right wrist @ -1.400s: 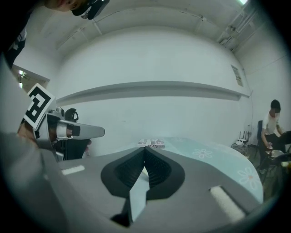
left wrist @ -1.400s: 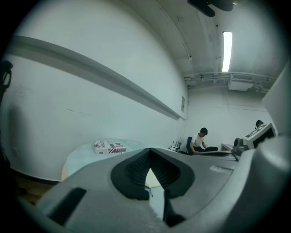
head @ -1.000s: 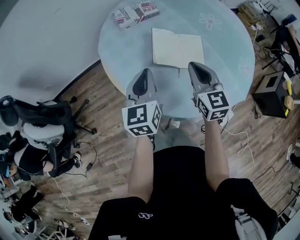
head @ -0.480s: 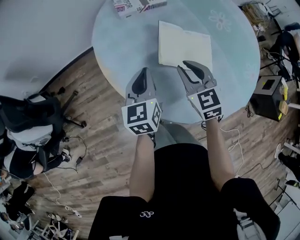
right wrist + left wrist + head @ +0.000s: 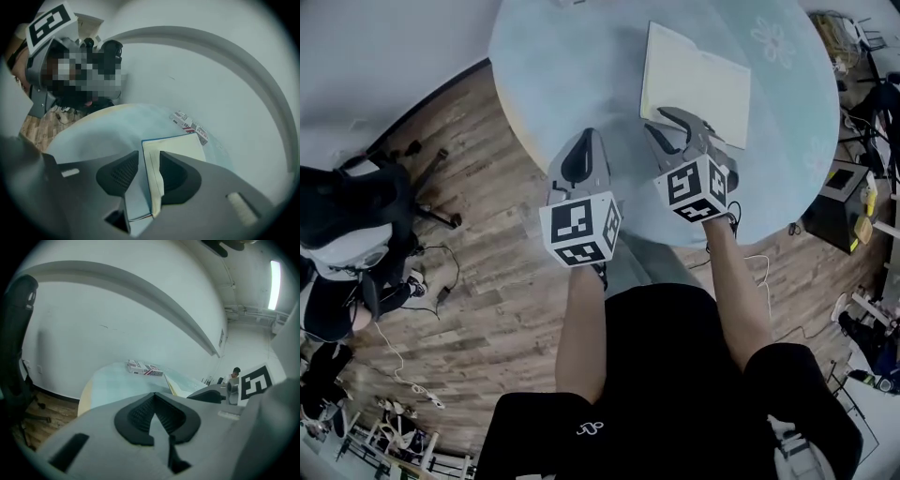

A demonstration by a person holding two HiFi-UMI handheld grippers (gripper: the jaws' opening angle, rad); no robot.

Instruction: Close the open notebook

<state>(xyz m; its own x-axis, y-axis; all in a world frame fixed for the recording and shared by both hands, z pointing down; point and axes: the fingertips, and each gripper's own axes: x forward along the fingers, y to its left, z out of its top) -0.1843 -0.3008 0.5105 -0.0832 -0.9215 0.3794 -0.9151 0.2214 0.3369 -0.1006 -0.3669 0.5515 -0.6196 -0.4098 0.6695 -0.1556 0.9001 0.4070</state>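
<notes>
Now: notebook lies open, right jaws spread at its near-left corner

Notebook (image 5: 698, 82) lies open and flat on the right half of the round pale-blue surface (image 5: 572, 56), pages up, set in from the near rim. Blue cover edge shows along its left side in the right gripper view (image 5: 176, 147).

Right hand-held gripper (image 5: 656, 120) is tilted down over the near-left corner. Its jaws have just been opening and stand spread (image 5: 149, 154). The notebook's left edge runs up the gap between them. Can't tell if either pad touches the paper; no squeeze visible.

Left hand-held gripper (image 5: 589, 136) is just inside the near rim, to the left of the notebook and apart from it. Its jaws are pressed together with nothing in them (image 5: 153, 397).

Room to move: bare surface all along the notebook's left side and on toward the far rim. On the right there is only a narrow strip before the rim, with a flower print (image 5: 772, 39) past the far-right corner.

Other items: a printed box (image 5: 190, 124) sits beyond the notebook toward the far rim, apart from it. Off the surface, there's a black office chair (image 5: 347, 234) on the wood floor (image 5: 487, 234) at left, with cables (image 5: 441, 281) beside it. A black box (image 5: 830, 211) stands on the floor at right. Nothing sits on the pages or between the two hand-held grippers.
</notes>
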